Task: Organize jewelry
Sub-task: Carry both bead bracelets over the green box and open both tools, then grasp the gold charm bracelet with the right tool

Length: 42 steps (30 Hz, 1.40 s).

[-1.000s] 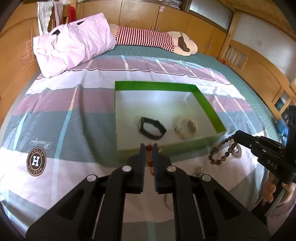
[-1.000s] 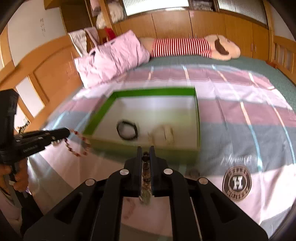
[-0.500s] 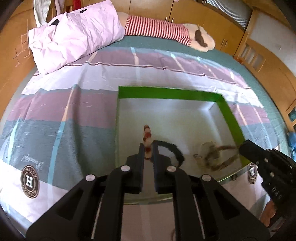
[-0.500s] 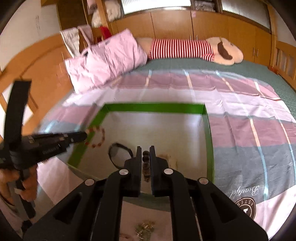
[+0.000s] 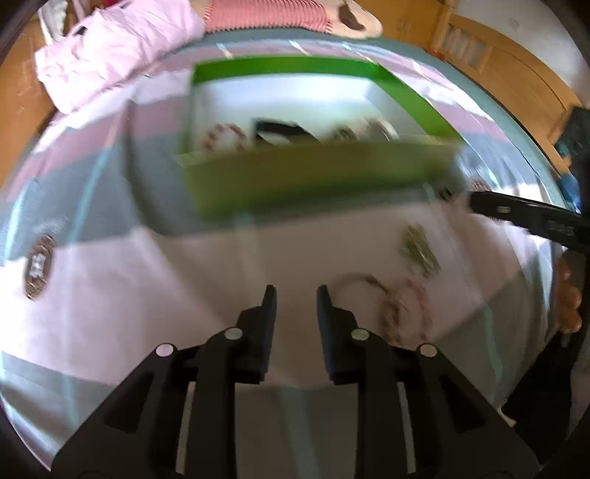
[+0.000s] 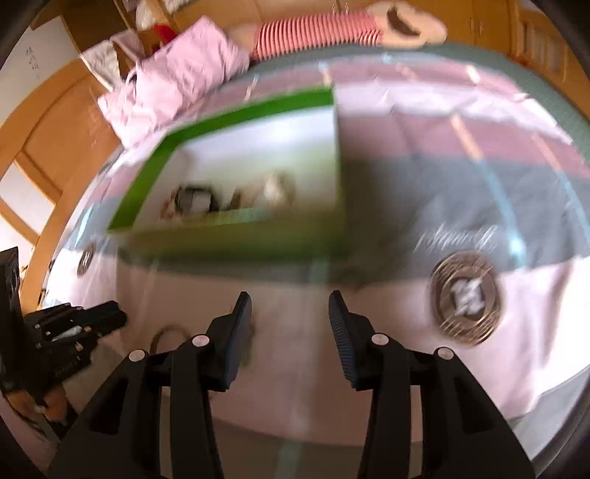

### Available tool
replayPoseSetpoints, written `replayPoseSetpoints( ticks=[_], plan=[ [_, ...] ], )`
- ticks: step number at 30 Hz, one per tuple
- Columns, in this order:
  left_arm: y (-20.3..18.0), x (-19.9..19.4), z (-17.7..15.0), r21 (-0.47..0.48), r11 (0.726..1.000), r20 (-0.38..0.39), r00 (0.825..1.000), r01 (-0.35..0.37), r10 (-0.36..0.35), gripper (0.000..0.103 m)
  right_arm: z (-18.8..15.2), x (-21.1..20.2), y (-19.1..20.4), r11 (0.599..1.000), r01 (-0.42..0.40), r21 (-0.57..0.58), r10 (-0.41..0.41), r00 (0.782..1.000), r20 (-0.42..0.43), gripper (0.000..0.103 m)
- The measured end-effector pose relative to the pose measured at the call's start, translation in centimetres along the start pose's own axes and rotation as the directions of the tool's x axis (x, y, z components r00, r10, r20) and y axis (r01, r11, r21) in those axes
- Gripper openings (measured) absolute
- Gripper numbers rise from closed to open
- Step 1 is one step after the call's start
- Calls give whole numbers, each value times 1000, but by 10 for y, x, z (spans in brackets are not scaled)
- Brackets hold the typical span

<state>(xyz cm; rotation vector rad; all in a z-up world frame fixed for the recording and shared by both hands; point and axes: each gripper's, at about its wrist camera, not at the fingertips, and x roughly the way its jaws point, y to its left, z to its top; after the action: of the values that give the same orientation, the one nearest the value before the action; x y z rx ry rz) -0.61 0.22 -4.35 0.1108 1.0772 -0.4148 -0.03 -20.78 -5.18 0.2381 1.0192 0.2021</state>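
A green box (image 5: 317, 177) with a white inside stands on the bed; it also shows in the right wrist view (image 6: 236, 239). In it lie a red bead bracelet (image 5: 225, 136), a black band (image 5: 284, 132) and a pale bracelet (image 5: 365, 129). My left gripper (image 5: 293, 298) is open and empty, low over the sheet in front of the box. A beaded bracelet (image 5: 405, 306) and a small metal piece (image 5: 420, 250) lie on the sheet to its right. My right gripper (image 6: 289, 306) is open and empty in front of the box. Both views are blurred.
A pink pillow (image 5: 110, 48) and a striped plush toy (image 6: 332, 29) lie at the head of the bed. Wooden cabinets (image 5: 516, 73) surround the bed. A round logo (image 6: 466, 298) is printed on the sheet at the right.
Both grippers have opened and let go of their bracelets into the box. Both have pulled back and down to the sheet in front of the box.
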Motion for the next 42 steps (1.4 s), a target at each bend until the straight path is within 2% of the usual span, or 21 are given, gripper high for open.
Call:
replayPoseSetpoints(
  ticks=[1, 3, 5, 6, 7, 8, 14, 16, 18, 22, 24, 25, 30, 34, 38, 42],
  plan=[
    [-4, 0, -2, 9, 1000, -2, 1000, 10, -10, 25, -1, 6, 8, 1000, -14, -20, 14, 1000, -15, 44],
    [-18, -1, -8, 44, 999, 6, 1000, 22, -22, 36, -5, 20, 27, 998, -34, -60, 32, 999, -44, 44],
    [-29, -3, -12, 84, 996, 15, 1000, 18, -20, 41, -11, 35, 39, 997, -34, -69, 29, 997, -66, 43],
    [-36, -4, -14, 115, 993, 20, 1000, 17, -19, 41, -12, 41, 41, 997, -23, -75, 17, 997, -74, 31],
    [-38, -4, -14, 128, 992, 21, 1000, 15, -18, 41, -15, 45, 44, 996, 0, -94, -8, 997, -75, 14],
    [-41, -4, -15, 143, 990, 26, 1000, 9, -13, 41, -16, 45, 46, 993, 10, -113, -17, 998, -57, 13],
    [-49, -6, -15, 154, 988, 44, 999, 23, -30, 41, -10, 36, 36, 993, 67, -99, -66, 998, 9, 12],
    [-53, -4, -15, 164, 986, 46, 999, 13, -21, 34, -8, 36, 32, 995, 58, -86, -58, 998, 10, 12],
    [-55, 4, -16, 159, 987, 21, 1000, 9, -13, 21, -9, 37, 30, 994, 61, -85, -61, 998, 9, 12],
    [-49, 19, -17, 134, 991, -21, 999, -22, 25, 12, -9, 36, 32, 993, 67, -94, -67, 998, 13, 12],
    [-42, 23, -15, 112, 993, -28, 999, -30, 34, 2, -7, 35, 32, 993, 71, -91, -69, 997, 19, 12],
    [-40, 24, -14, 107, 994, -29, 999, -35, 39, 1, -7, 33, 31, 994, 72, -88, -70, 997, 22, 12],
    [-23, 20, -6, 55, 996, -6, 998, -69, 69, 0, -6, 29, 26, 994, 76, -73, -74, 997, 34, 11],
    [9, 5, 4, -21, 992, 38, 991, -127, 127, 0, -4, 26, 24, 995, 77, -62, -74, 996, 47, 11],
    [45, -8, 12, -136, 985, 49, 992, -105, 113, 0, -4, 25, 23, 996, 73, -59, -70, 996, 47, 11],
    [51, -10, 12, -160, 985, 40, 996, -66, 74, 0, -5, 24, 23, 995, 76, -65, -73, 996, 41, 11]
  ],
)
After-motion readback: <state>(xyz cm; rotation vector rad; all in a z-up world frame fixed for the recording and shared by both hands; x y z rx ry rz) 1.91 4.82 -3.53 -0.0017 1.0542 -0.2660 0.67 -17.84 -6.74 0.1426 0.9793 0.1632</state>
